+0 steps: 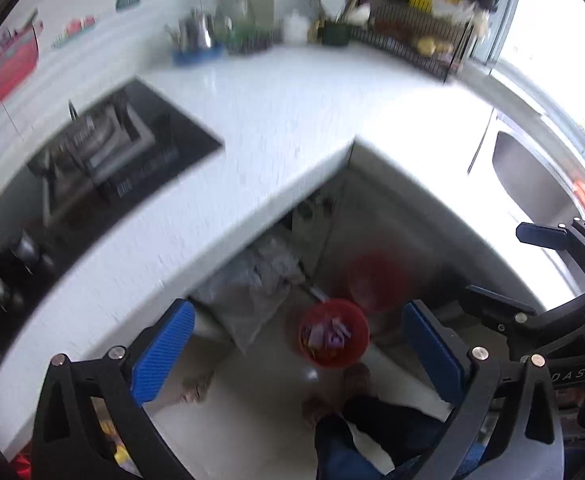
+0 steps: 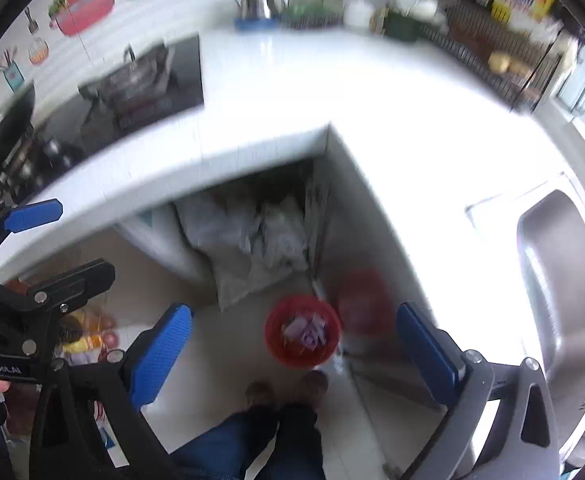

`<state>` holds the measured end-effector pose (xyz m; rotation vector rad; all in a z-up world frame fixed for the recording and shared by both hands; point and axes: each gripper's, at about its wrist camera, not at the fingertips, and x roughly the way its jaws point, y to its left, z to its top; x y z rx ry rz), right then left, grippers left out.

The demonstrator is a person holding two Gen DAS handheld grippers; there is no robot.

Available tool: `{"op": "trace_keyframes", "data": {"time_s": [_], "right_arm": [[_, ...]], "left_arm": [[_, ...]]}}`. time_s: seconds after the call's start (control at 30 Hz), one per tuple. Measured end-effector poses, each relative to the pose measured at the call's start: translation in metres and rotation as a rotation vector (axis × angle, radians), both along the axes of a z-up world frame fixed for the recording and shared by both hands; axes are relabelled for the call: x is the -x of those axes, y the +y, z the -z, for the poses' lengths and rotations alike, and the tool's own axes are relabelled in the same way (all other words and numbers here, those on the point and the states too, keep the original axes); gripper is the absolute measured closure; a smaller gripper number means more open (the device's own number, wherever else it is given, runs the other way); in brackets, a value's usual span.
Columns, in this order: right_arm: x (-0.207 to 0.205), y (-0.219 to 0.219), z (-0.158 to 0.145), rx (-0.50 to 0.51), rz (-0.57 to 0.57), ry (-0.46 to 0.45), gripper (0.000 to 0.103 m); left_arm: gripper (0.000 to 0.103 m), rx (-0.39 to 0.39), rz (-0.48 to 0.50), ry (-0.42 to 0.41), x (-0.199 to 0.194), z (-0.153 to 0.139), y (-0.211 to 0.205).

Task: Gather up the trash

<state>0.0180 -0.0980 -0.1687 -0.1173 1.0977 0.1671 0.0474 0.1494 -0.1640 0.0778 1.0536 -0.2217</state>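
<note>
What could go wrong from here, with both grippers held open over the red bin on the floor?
1. Both views are motion-blurred, so aiming at the red bin may be off.
2. The bin sits close to the person's feet and could get kicked.
3. The left gripper and right gripper hang close together and could collide.
4. The counter edge overhangs nearby, so a lift might clip it.

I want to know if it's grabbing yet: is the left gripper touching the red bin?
Apart. In the left wrist view the left gripper is wide open, high above the red bin standing on the floor.
</note>
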Motion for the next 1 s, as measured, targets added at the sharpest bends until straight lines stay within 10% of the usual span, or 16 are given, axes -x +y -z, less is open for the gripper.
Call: {"op": "trace_keyframes", "data": {"time_s": [0.63, 1.0], "right_arm": [[0.091, -0.062, -0.167, -0.002, 0.093, -0.379, 0.001], [0.191, -0.095, -0.191, -0.037, 0.068, -0.454, 0.001]], "left_arm": [[0.0, 0.033, -0.012, -0.365, 0.091, -0.183, -0.069], [0.0, -0.019, -0.093, -0.429, 0.204, -0.205, -0.108]]}}
